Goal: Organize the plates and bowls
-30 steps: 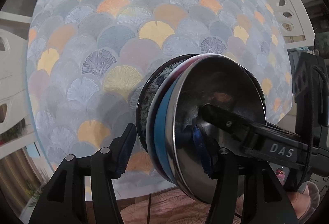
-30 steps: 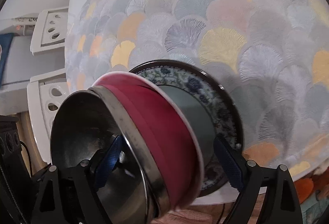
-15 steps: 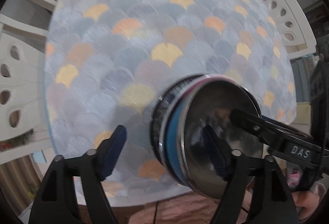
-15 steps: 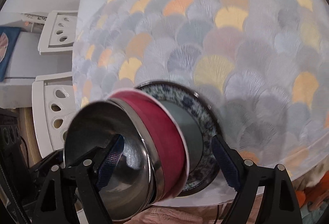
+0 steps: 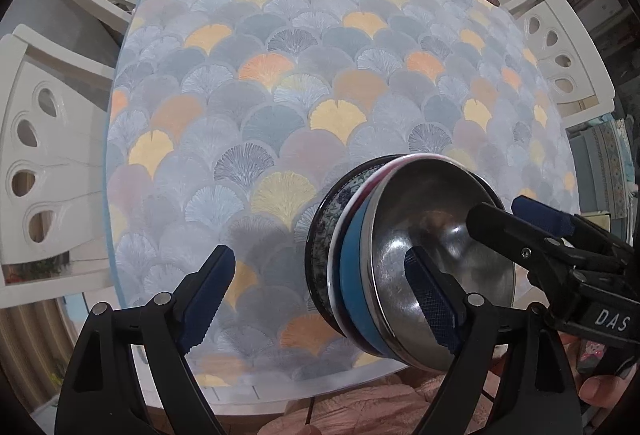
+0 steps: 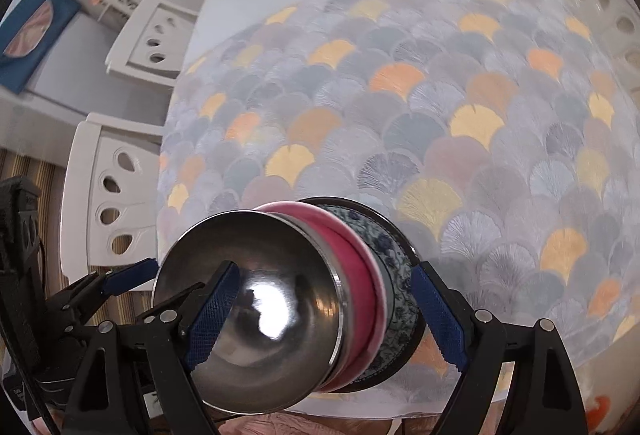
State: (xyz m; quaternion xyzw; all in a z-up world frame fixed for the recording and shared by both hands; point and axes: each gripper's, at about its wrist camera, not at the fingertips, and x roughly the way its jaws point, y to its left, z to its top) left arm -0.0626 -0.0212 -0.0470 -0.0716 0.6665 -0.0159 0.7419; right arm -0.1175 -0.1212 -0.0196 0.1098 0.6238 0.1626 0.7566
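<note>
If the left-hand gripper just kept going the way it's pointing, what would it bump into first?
Probably the patterned tablecloth. The left gripper, jaws opening with nothing between them, points down beside the steel bowl, whose rim its right finger might graze.

Lighting's soft and even, pretty bright. One hot glare spot on the steel bowl [image 6: 256, 319], and a faint shadow on the bench [image 5: 260, 247] beside the stack. Heavy fisheye bending, black vignette corners, slight blur toward the right-wrist edges.

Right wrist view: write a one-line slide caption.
Steel bowl nested in a pink bowl on a blue-patterned plate, stacked on the fan-patterned tablecloth, between the right claw's open jaws.
</note>
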